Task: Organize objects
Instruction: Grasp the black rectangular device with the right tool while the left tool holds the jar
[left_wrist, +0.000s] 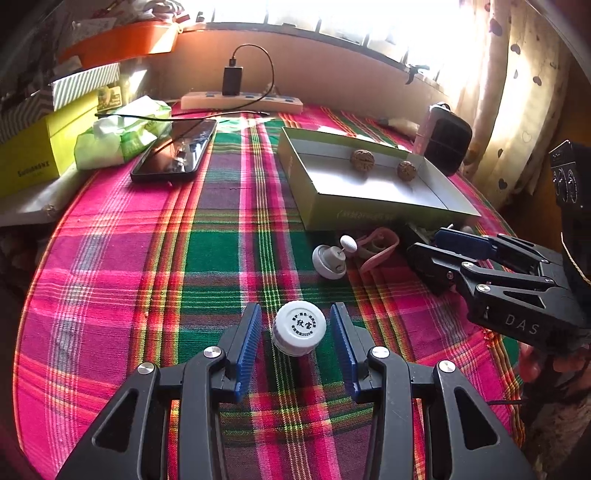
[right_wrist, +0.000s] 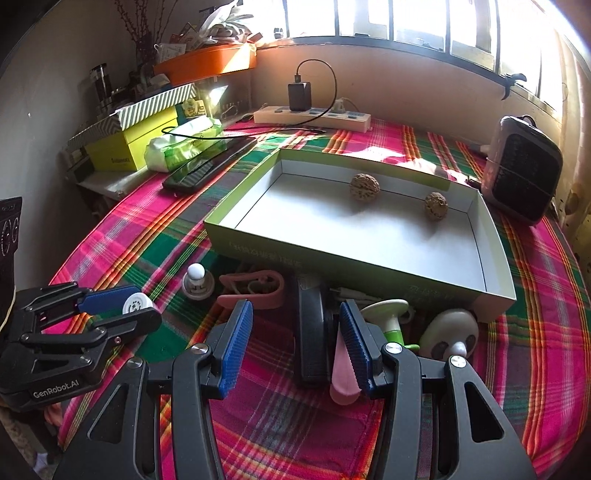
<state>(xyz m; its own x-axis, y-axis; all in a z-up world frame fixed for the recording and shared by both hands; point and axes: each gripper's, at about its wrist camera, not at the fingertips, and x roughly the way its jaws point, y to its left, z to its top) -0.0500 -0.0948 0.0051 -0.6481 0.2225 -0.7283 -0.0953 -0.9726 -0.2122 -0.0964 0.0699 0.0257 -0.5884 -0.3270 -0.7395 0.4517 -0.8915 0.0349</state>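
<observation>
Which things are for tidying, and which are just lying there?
For tidying: box, walnuts, white cap, pink clip, black item, panda toy.
Lying about: phone, power strip, tissues, speaker.

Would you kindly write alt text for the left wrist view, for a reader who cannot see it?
The left gripper has its open jaws either side of a white bottle cap on a plaid tablecloth. Beyond it, an open shallow box holds two walnuts, and the right gripper reaches in from the right, near a pink clip.
</observation>
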